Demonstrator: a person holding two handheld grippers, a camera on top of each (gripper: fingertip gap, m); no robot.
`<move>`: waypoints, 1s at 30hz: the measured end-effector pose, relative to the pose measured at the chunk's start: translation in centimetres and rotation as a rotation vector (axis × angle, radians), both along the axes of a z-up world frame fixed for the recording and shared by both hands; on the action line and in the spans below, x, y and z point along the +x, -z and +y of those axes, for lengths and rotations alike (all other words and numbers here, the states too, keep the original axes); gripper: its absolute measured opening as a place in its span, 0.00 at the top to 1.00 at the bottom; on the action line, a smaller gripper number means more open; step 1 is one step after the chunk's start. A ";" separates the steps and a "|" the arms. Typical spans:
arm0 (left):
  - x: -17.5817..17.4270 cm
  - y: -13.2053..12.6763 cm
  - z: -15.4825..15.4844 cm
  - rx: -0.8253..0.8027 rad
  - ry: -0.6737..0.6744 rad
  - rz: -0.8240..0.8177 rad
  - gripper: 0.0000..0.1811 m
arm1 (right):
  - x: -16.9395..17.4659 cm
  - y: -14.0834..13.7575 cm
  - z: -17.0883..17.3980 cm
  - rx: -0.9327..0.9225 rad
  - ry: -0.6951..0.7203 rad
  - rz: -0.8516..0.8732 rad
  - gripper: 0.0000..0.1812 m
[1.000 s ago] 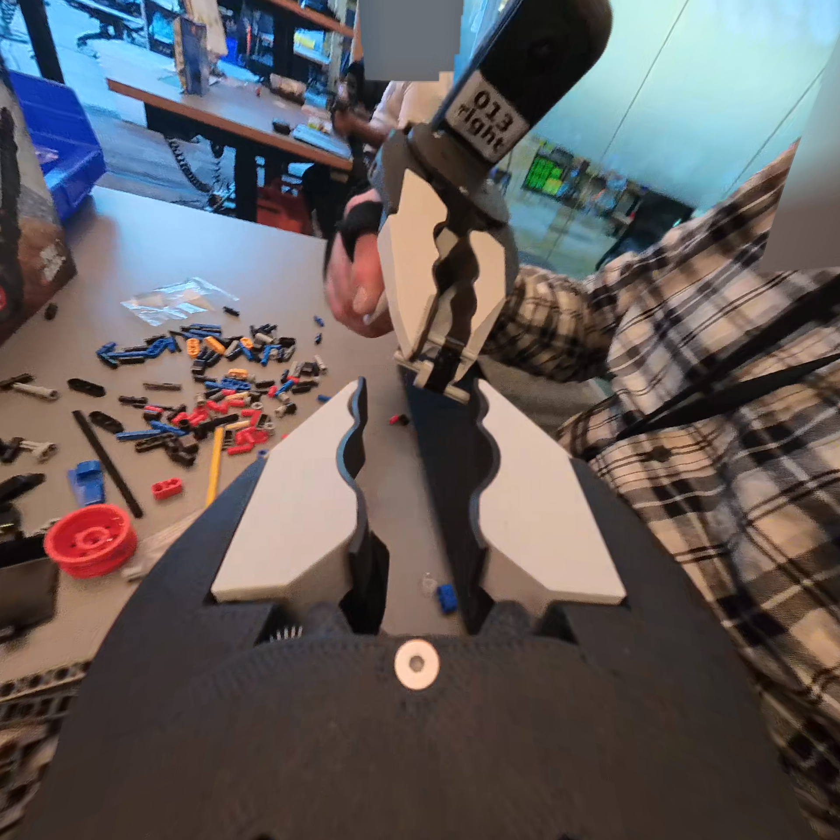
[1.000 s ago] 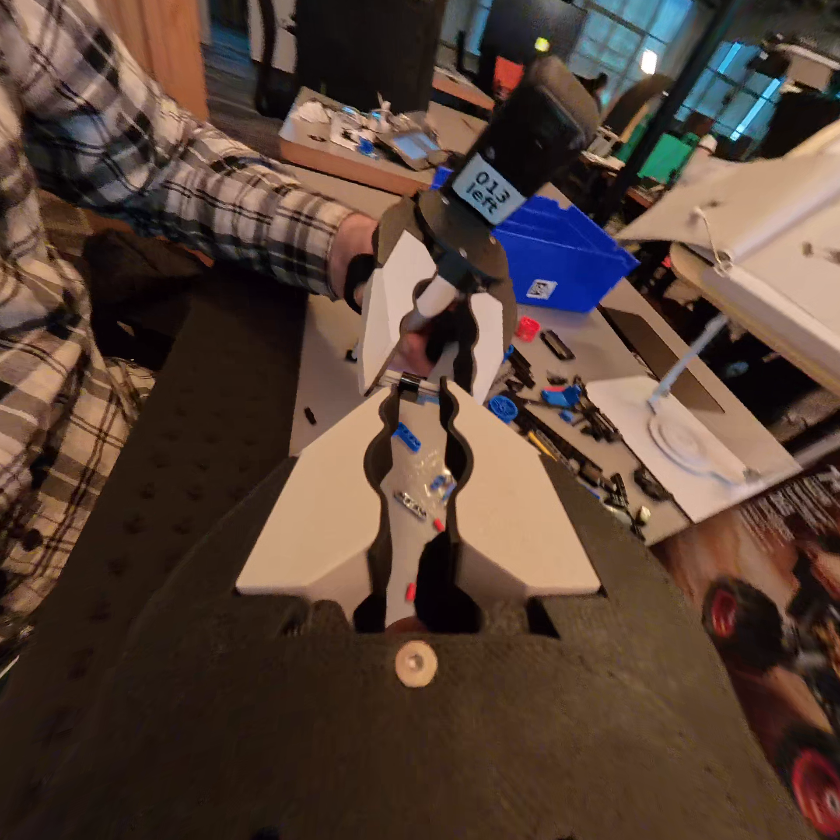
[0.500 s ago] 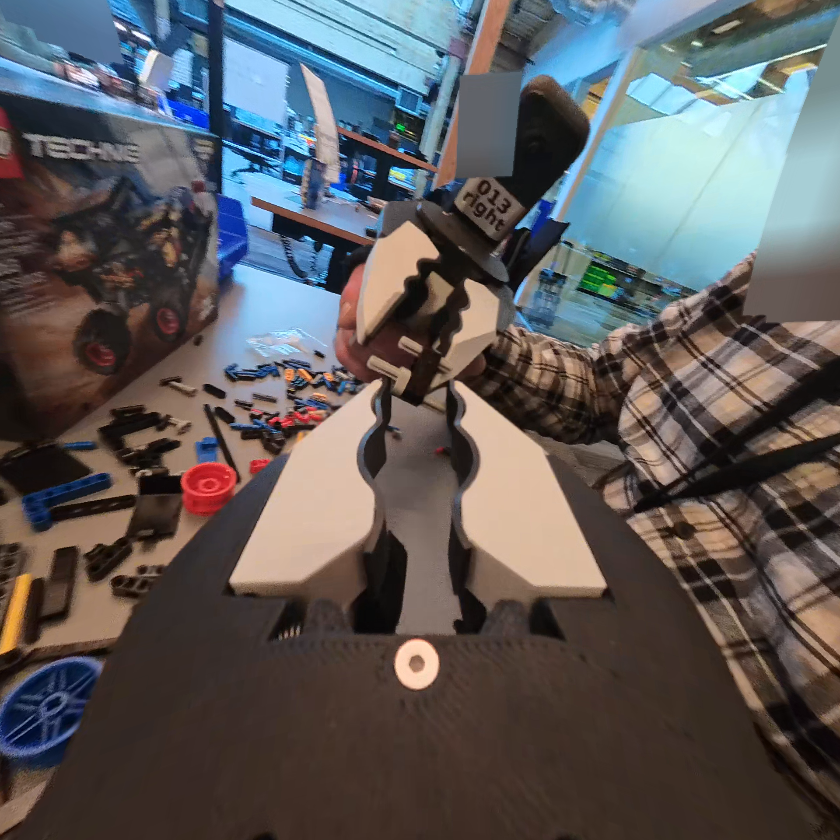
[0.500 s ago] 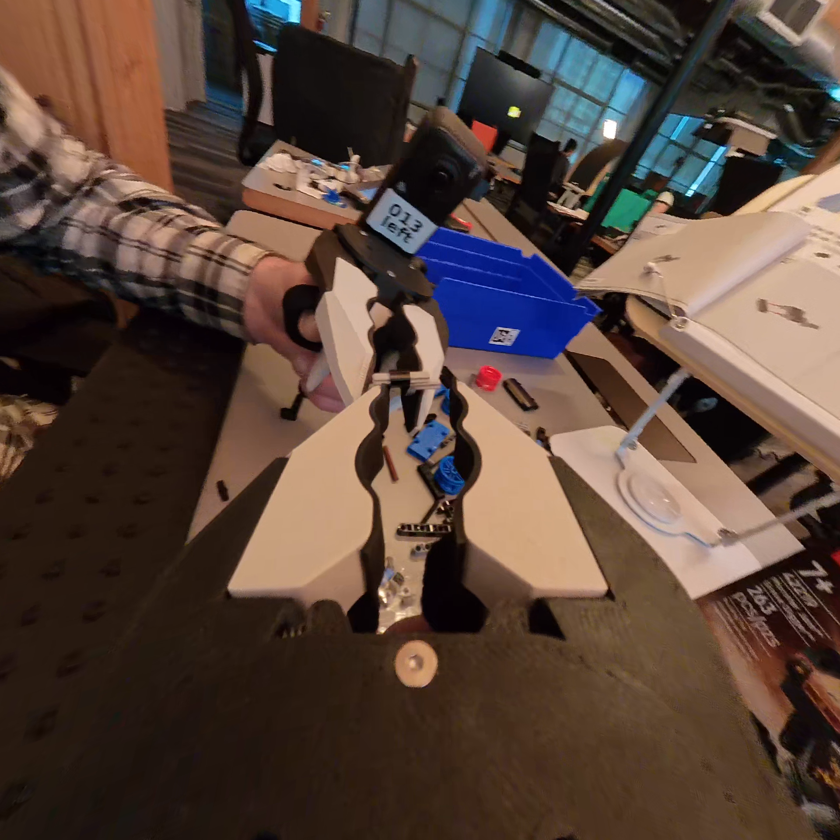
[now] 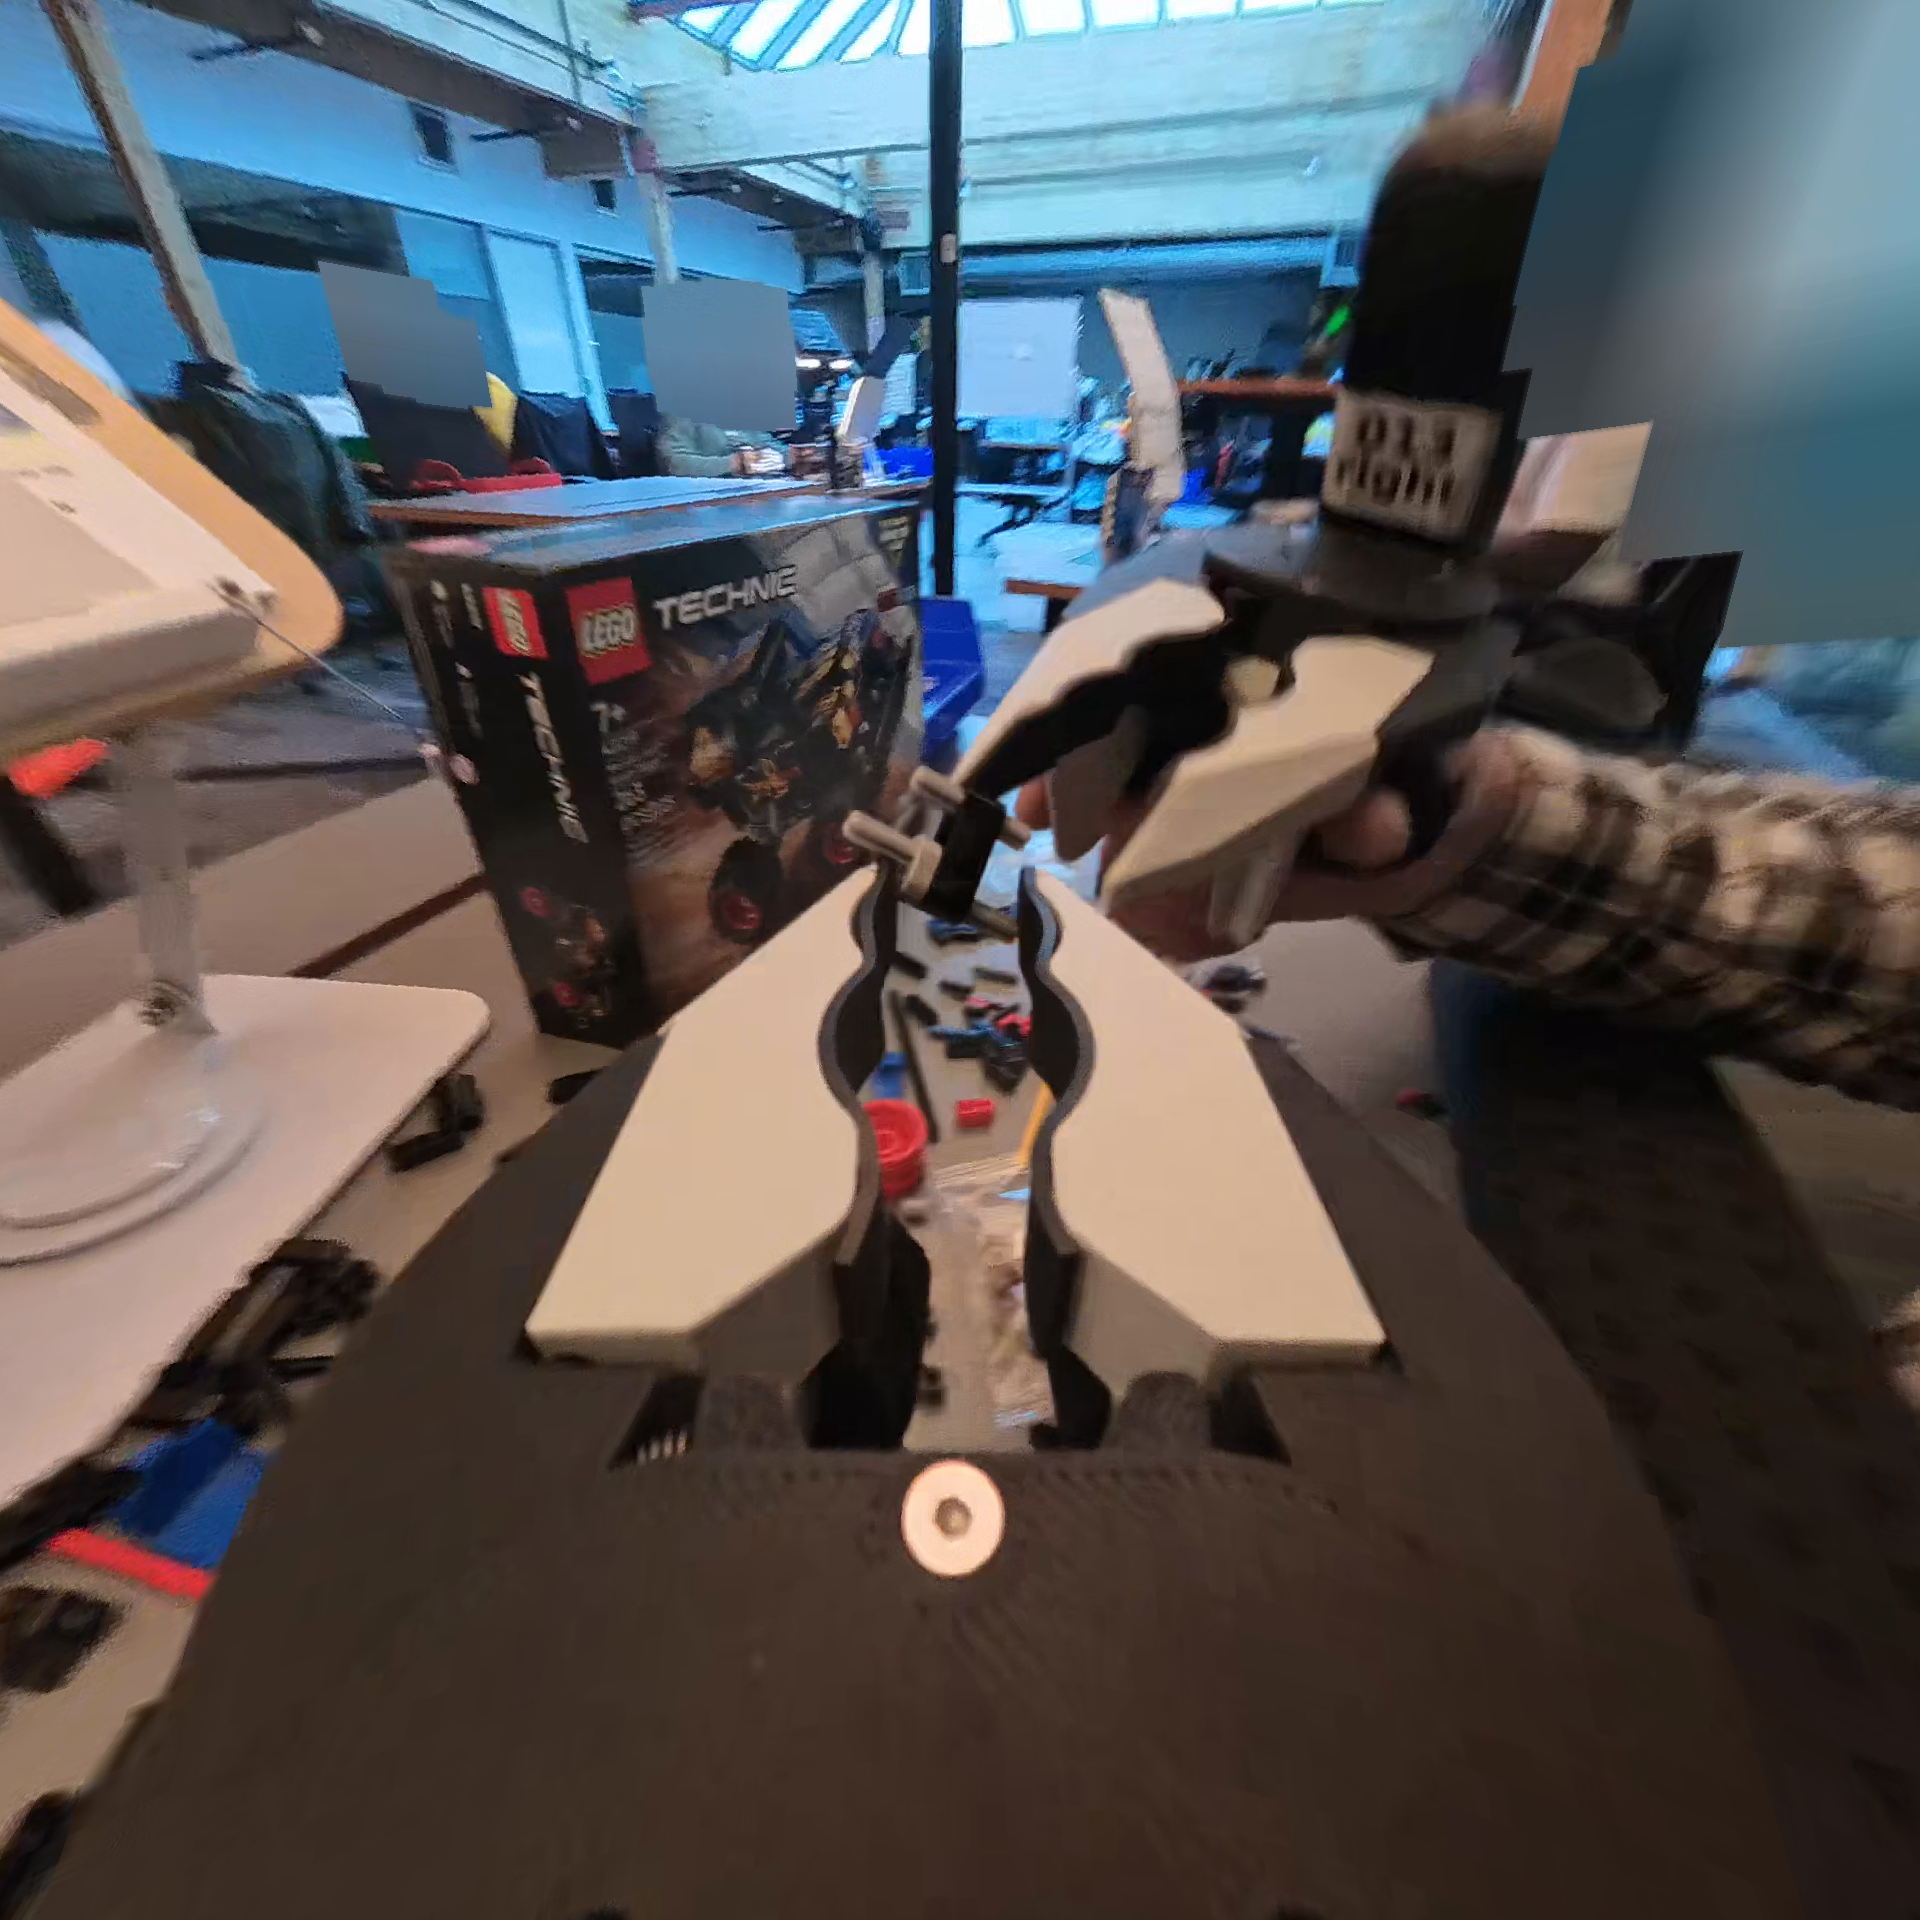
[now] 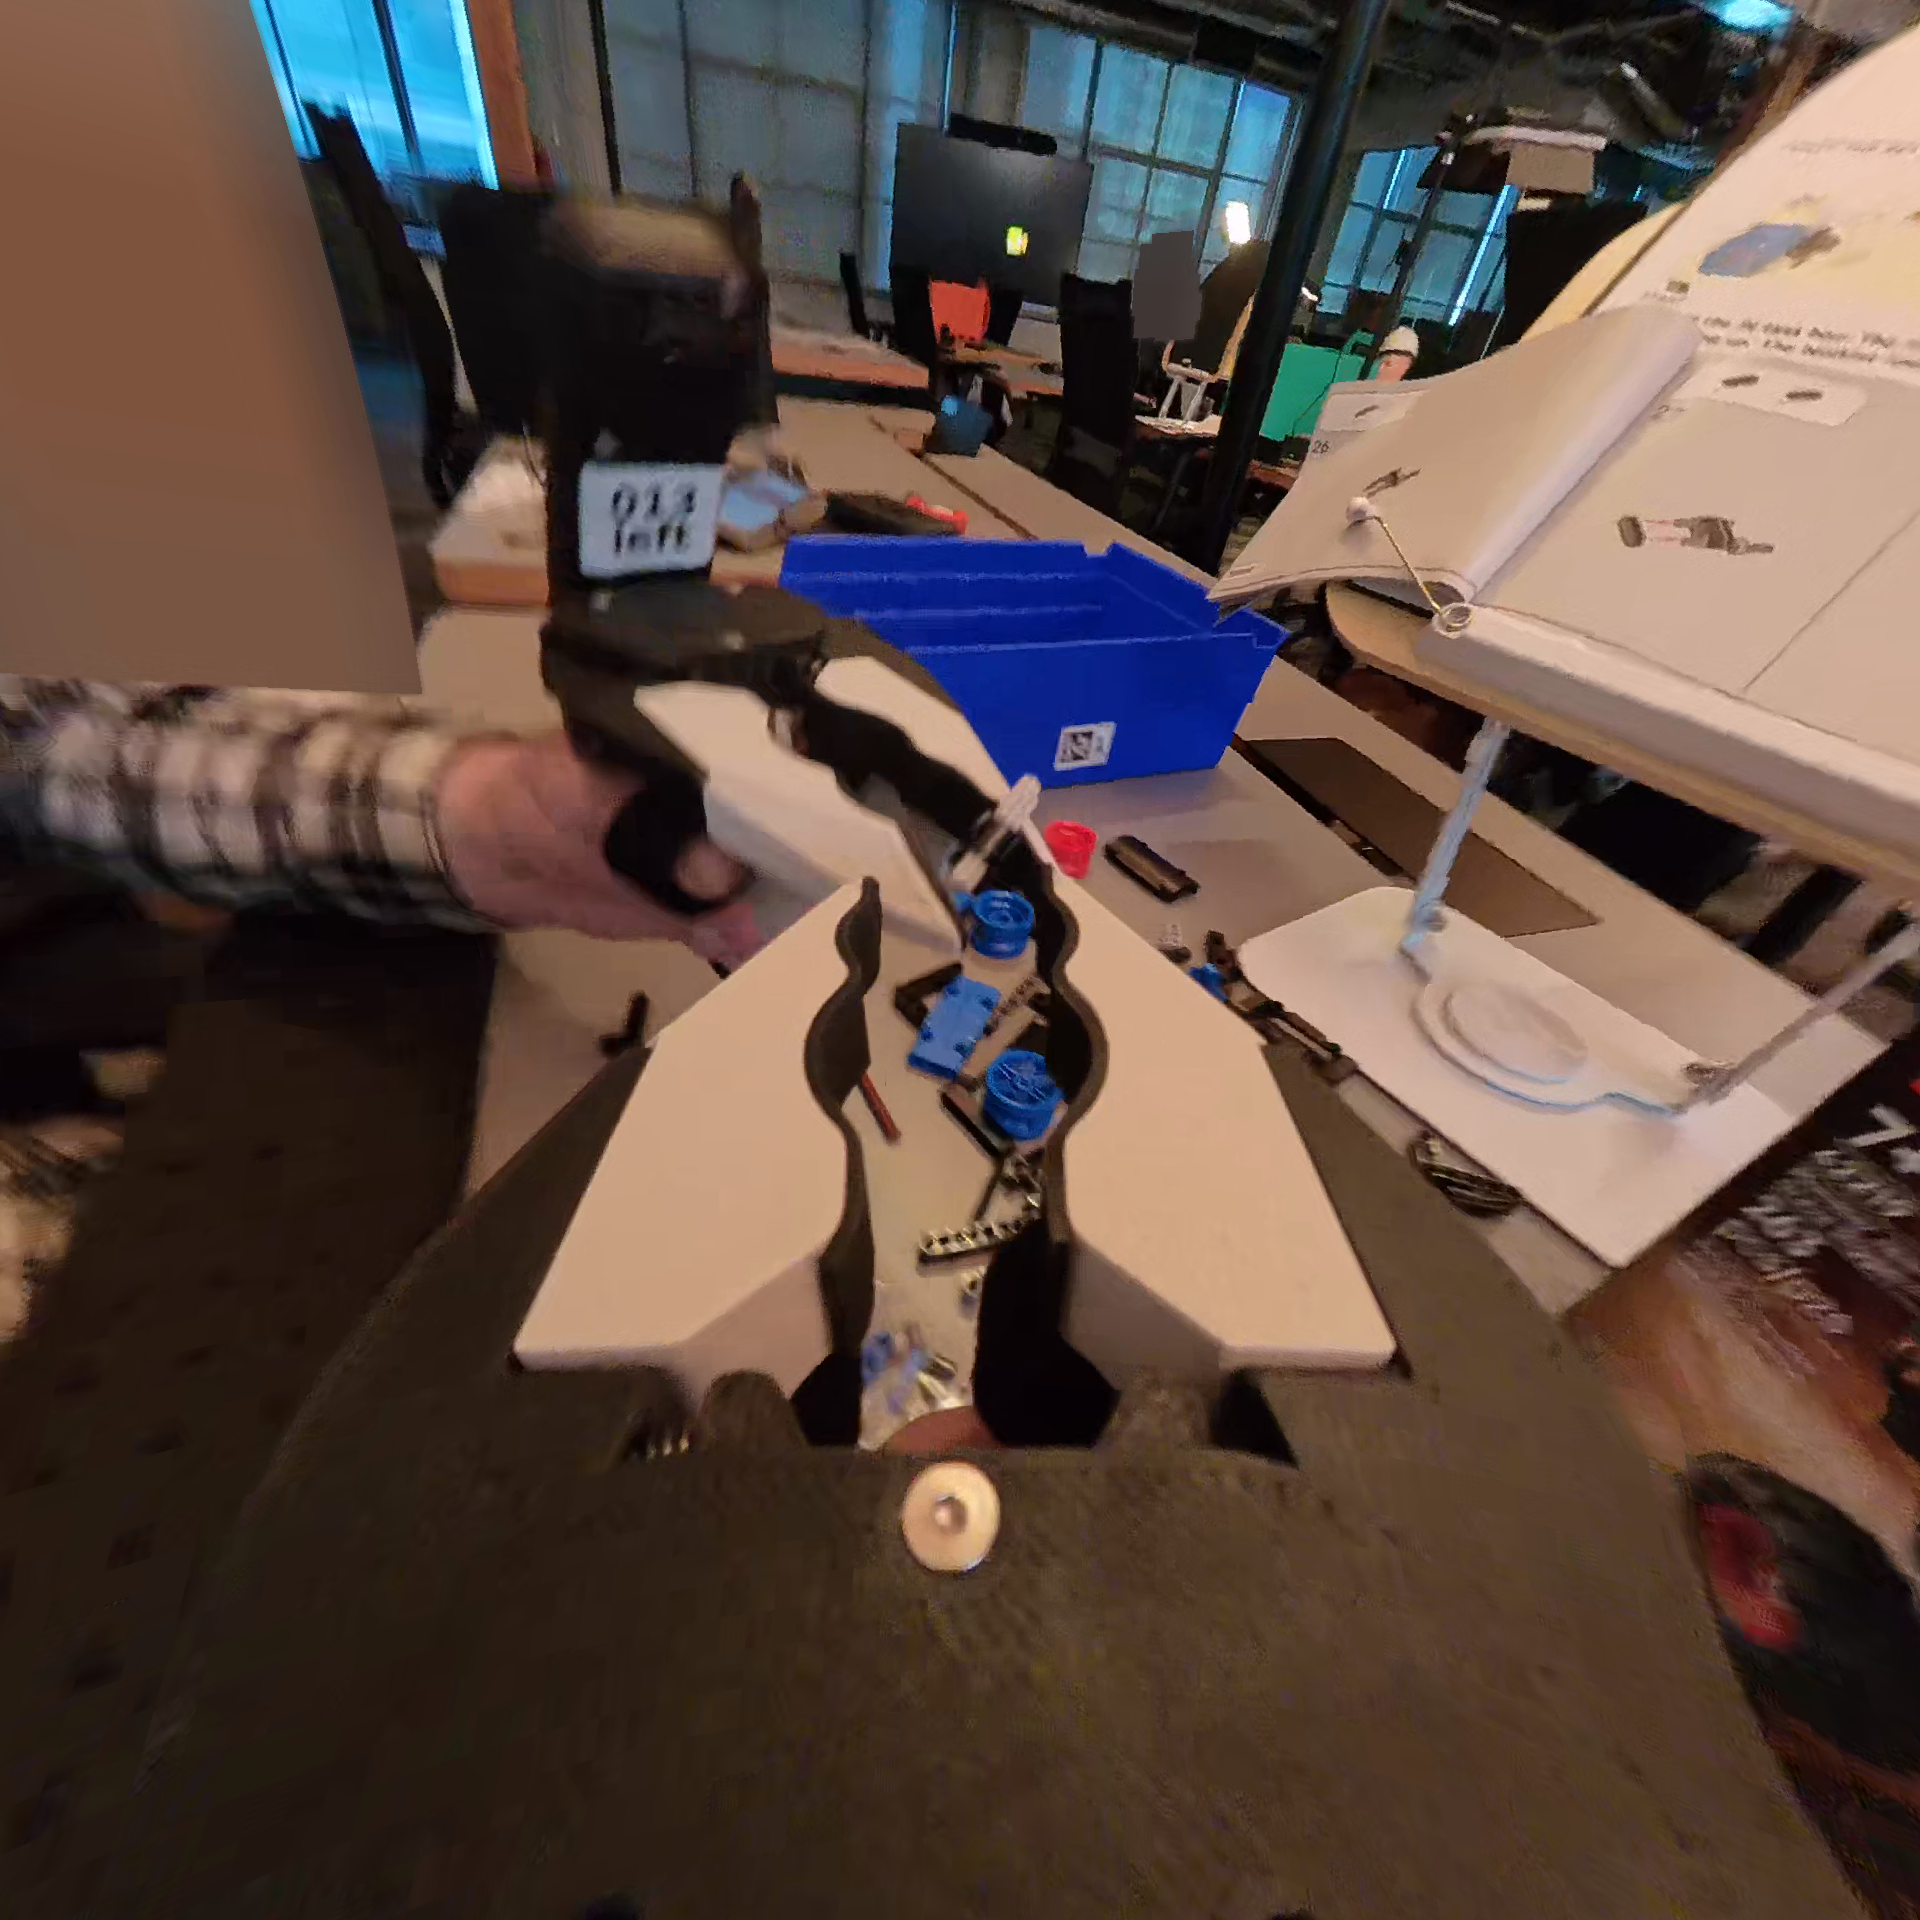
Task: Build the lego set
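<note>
left wrist view, and the left gripper point(image 5: 953, 899) is up off the table with its tips straddling a small black connector point(image 5: 961, 852) carrying two pale grey pins. the jaws are only part way in, about as wide as the part, and they look clamped on it across the pins. holding it in the air makes sense: nothing blocks access to either side.

the right gripper point(image 5: 1039, 834) comes in from the right, angled down. its fingers are clearly parted, and the person's hand shows through the gap. nothing sits between them. the upper tip is right by the top pin, but whether it touches i cannot tell. my read is it's either steadying the part or ready to press something in.

both tools are built the same: flat matte pale outer faces and black wavy inner pads point(image 5: 852, 1039), scalloped to seat round pins.

right wrist view now. looking down between its open fingers, the loose lego parts point(image 6: 987, 1226) lie scattered on the grey table point(image 6: 1278, 842): ribbed blue wheel hubs point(image 6: 1003, 920), a flat blue plate point(image 6: 954, 1023), a black holed beam and a red hub point(image 6: 1070, 844) farther back. all hard glossy plastic, spread in one layer so each piece can be picked singly.

the instruction booklet point(image 6: 1621, 582) is propped open on a white wire stand point(image 6: 1507, 1039), tilted toward the builder. behind are a blue bin point(image 6: 1039, 655) and the glossy set box point(image 5: 675, 769), upright.

the build looks early, with most pieces unassembled.
</note>
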State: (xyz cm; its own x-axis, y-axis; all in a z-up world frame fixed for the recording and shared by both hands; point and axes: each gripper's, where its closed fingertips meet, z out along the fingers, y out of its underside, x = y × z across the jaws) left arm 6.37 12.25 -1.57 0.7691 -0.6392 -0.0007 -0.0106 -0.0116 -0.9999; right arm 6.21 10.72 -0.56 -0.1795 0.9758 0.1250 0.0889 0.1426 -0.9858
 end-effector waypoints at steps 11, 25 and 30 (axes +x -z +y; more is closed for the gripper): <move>0.2 0.3 0.3 0.143 -0.145 0.301 0.90 | -0.4 -1.3 0.4 -0.211 -0.064 0.001 1.00; -1.9 0.6 0.9 0.044 -0.128 0.185 0.89 | -0.5 -0.3 2.3 -0.188 -0.133 -0.103 1.00; -3.8 2.5 2.0 -0.042 -0.197 0.233 0.89 | 1.2 3.5 6.8 -0.039 0.076 -0.284 0.99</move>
